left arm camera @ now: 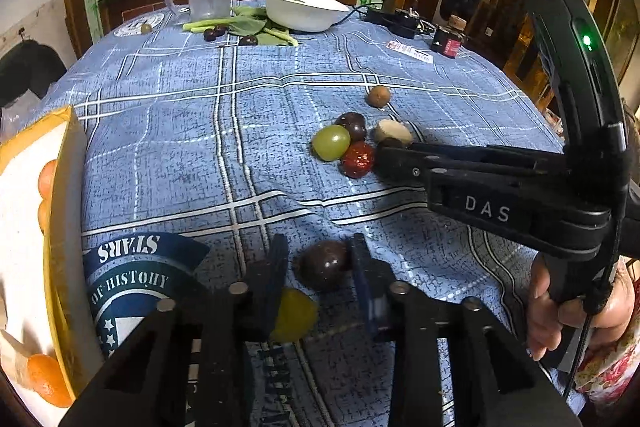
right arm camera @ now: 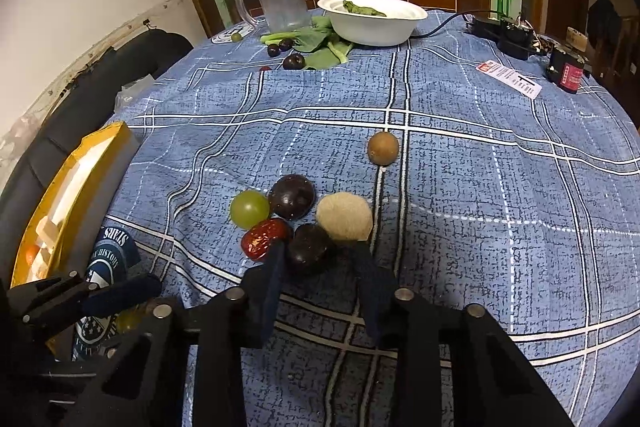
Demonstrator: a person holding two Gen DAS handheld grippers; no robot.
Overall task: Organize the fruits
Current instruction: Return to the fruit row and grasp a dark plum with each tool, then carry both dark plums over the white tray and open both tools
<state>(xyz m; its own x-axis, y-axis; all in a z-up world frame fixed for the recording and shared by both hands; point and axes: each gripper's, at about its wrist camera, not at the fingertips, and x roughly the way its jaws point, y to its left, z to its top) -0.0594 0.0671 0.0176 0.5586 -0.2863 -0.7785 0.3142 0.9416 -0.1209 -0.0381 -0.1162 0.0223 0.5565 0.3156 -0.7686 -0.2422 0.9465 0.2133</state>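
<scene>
Two pick-ups are shown in progress on the blue plaid tablecloth [right arm camera: 480, 187]. In the left wrist view, lower centre, the left gripper [left arm camera: 320, 259] is seen with its fingers set narrowly about a dark purple round fruit [left arm camera: 324, 269]; the right-hand finger touches it, while contact on the other side cannot be told. A translucent yellow-green grape [left arm camera: 294, 313] lies just behind the left-hand finger.

In the right wrist view, at centre, the right gripper [right arm camera: 320, 255] is held with fingers moderately apart, straddling a second dark purple fruit [right arm camera: 310, 253] at the near edge of a cluster — green grape [right arm camera: 249, 207], wrinkled red jujube [right arm camera: 264, 239], larger dark plum [right arm camera: 291, 195] and pale fuzzy round fruit [right arm camera: 345, 215], all touching or nearly so. A brown round fruit [right arm camera: 383, 147] sits apart, above. The yellow-rimmed box [right arm camera: 72, 187] at the left edge is judged the likely destination.

The next move is judged to call for closing without nudging the neighbours — then a lift.
</scene>
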